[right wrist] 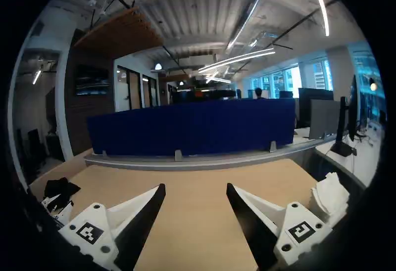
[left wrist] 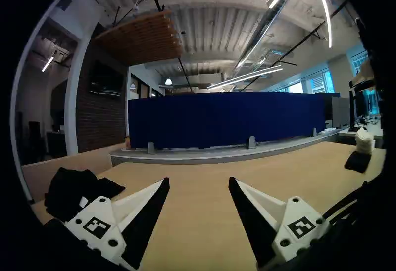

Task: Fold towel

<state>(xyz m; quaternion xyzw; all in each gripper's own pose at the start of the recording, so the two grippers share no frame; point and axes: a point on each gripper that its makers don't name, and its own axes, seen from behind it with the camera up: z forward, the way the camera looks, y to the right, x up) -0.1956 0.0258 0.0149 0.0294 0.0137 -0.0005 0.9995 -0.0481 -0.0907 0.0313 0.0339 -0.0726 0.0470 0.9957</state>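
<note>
The left gripper [left wrist: 198, 180] and the right gripper [right wrist: 195, 186] are both held level above the wooden table [left wrist: 198, 162], pointed toward the blue partition [left wrist: 222, 120]; the jaws of each are spread wide apart with nothing between them, so neither is holding anything. This pose is judged to be a ready stance, since no cloth has yet been taken up.

A crumpled black cloth [left wrist: 69, 192] is seen lying on the table just off the left gripper's left finger, and far to the left in the right gripper view [right wrist: 58, 189]; being the only loose, unfolded fabric, it is taken to be the towel to be folded (this cannot be confirmed). A white stack [right wrist: 329, 197] of what look like folded cloths is set at the table's right edge, near the right gripper; in the left gripper view it [left wrist: 365, 140] is seen farther off, with a small dark folded item [left wrist: 357, 161] beside it. These are probably kept aside so that the middle of the table is left free for folding; the black cloth would need to be brought there and spread flat.
</note>
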